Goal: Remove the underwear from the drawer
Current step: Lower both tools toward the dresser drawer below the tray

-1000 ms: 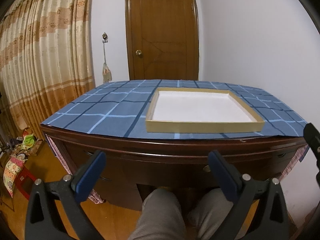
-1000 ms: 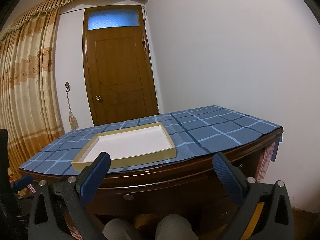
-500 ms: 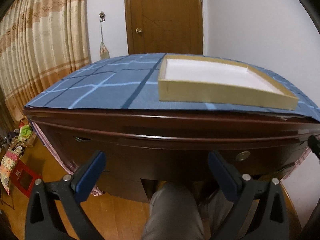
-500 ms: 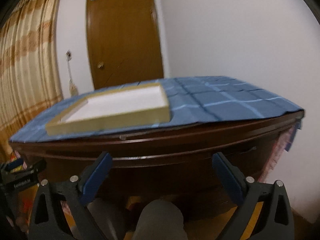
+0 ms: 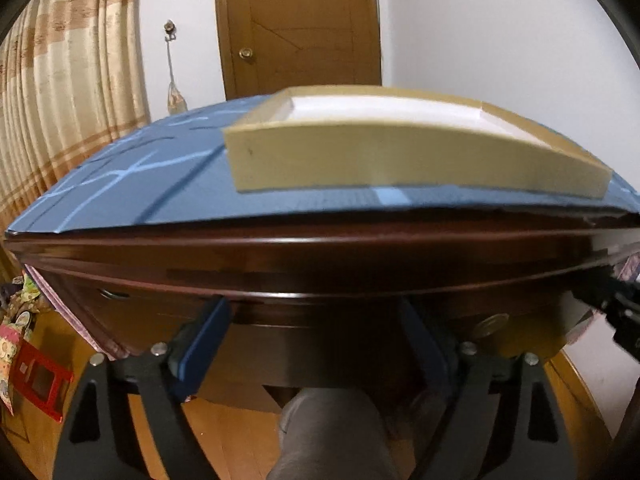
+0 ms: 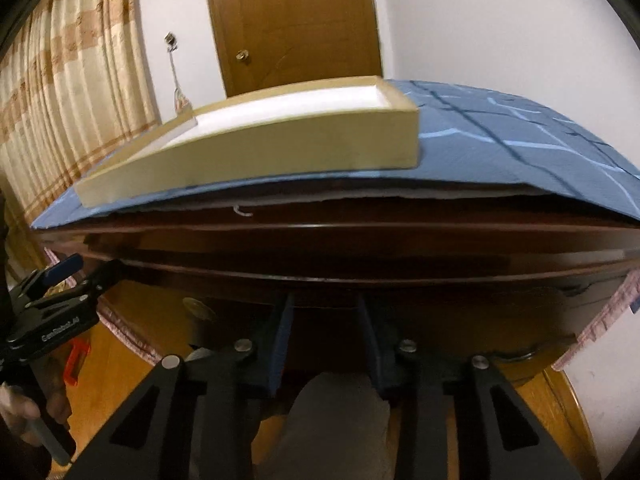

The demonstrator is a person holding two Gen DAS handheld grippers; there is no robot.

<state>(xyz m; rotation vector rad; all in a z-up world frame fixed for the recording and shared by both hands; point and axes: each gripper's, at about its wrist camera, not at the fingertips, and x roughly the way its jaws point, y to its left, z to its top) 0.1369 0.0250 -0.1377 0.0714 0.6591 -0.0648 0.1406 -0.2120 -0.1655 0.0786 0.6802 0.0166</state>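
Facing the dark wooden desk point(image 5: 320, 248), I had both claws low at its front edge. The left gripper point(image 5: 316, 344) was narrowing but wide, nothing between its blue pads; the right gripper point(image 6: 325, 340) was closing too, its pads close together on nothing. Above the desk's edge sat a shallow tan tray point(image 5: 400, 160) on blue checked cloth point(image 5: 140, 184). The drawer front point(image 6: 320, 292) was shut, the underwear unseen.

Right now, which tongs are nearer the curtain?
Left. The left tongs are on the curtain side of the desk front; the right tongs are further toward the white wall. Both pairs are closing with nothing between them.
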